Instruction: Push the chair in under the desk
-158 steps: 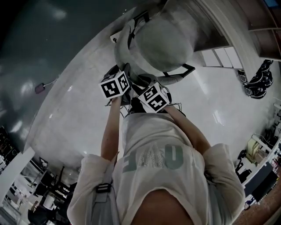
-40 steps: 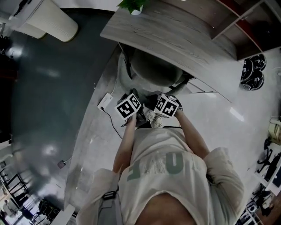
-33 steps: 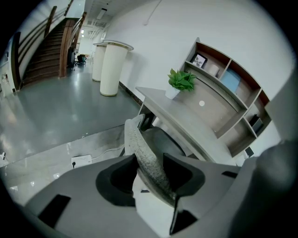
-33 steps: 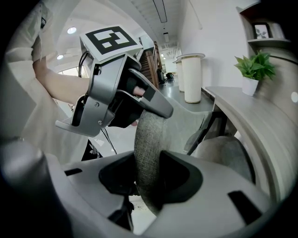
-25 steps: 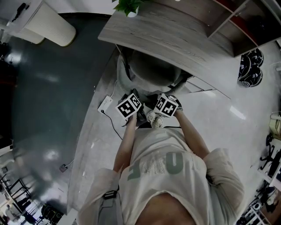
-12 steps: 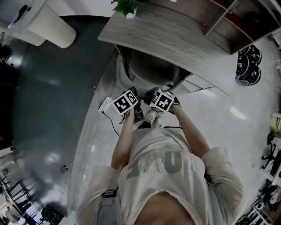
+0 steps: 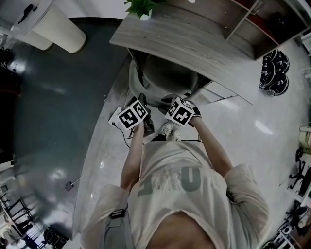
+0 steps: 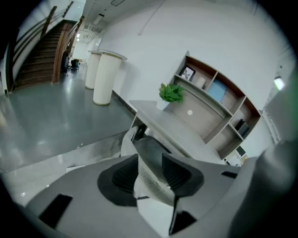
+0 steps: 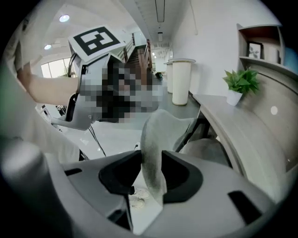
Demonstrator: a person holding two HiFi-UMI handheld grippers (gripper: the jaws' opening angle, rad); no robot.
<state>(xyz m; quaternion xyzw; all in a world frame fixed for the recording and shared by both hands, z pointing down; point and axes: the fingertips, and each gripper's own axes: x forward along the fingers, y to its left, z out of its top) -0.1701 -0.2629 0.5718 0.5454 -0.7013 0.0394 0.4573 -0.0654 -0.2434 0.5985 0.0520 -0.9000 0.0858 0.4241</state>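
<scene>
Already the push looks nearly spent. Nearest the person, the left tool (image 8: 151,173) is closed on the mesh rim of the chair (image 7: 167,78) back, which fills the gap between its jaws. The right tool (image 9: 151,174) is clamped the same way on the other side of that rim.

Over the last second the left tool has slid a little outward along the back, and the right one has hardly shifted. The chair itself has not visibly moved in that time.

Some six seconds ago the chair stood out on open floor, clear of the table (image 7: 194,39). Now the front of its seat lies beneath the table's near edge, with only the rear of the seat and the back showing.

Beyond, the potted plant (image 7: 142,7) sits at the table's far corner, with the shelf unit (image 7: 272,24) behind it.

By my reading the chair is about as far in as it goes. What remains is a last nudge, or simply letting go.
</scene>
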